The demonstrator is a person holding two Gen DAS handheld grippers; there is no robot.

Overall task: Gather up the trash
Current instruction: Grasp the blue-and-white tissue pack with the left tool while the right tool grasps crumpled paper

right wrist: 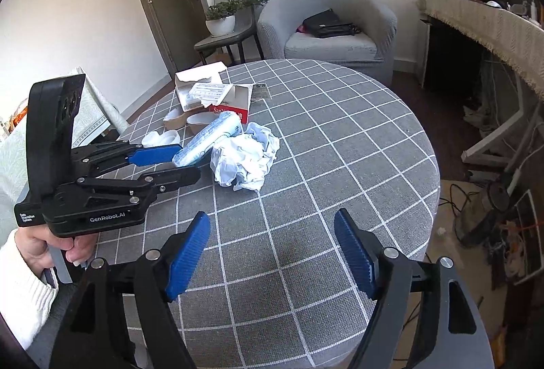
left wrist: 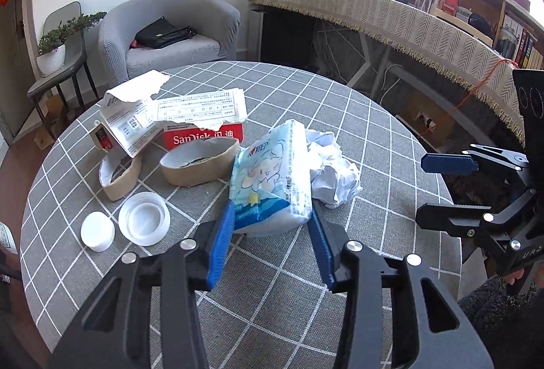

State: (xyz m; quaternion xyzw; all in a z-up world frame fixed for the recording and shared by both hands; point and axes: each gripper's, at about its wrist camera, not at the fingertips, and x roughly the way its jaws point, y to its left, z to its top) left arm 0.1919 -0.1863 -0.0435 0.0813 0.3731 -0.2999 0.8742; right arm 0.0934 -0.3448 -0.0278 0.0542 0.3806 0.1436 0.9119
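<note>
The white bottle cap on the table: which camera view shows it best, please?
The left wrist view. There the white bottle cap lies fully visible on the table, beside a clear round lid. In the right wrist view, the left gripper mostly hides that spot, so the cap cannot be identified.

Blue-white tissue pack (left wrist: 270,180) upright on edge, touching crumpled white paper (left wrist: 335,177) at right.

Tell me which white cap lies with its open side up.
The wider lid, beside the cardboard ring; its hollow faces up. The smaller ribbed cap to its left shows a closed top.
</note>
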